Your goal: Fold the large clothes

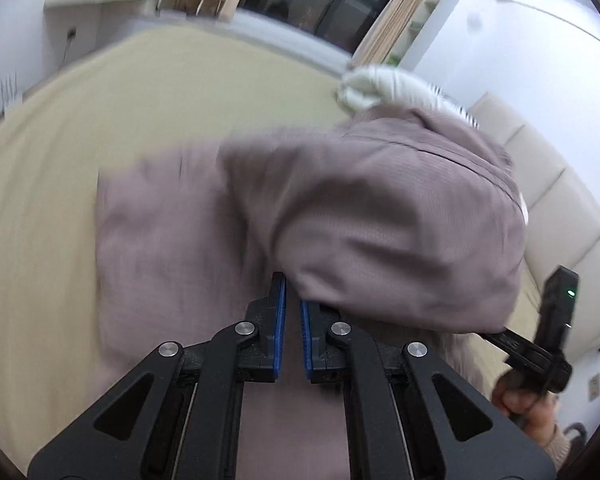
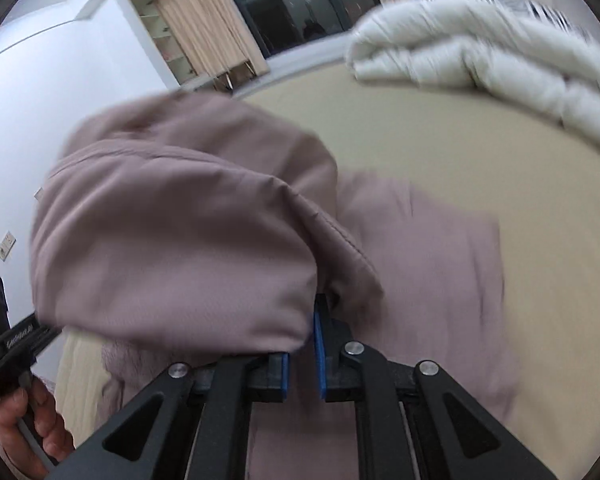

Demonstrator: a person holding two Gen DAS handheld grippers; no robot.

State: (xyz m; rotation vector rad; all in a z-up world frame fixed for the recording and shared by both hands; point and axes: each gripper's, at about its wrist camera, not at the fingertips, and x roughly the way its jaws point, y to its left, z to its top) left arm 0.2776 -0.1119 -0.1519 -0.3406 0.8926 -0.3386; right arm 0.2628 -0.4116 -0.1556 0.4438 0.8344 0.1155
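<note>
**Fold in progress, both grips near the cloth edge**

Left gripper (image 1: 293, 300) and right gripper (image 2: 309, 322) were each clamped on the mauve garment (image 1: 340, 216), lifted above the beige bed (image 1: 60, 152). Risk: thin edge could slip, collapsing the fold unevenly. White duvet (image 2: 480, 48) lay beyond, well apart; nothing blocked the path.
</note>
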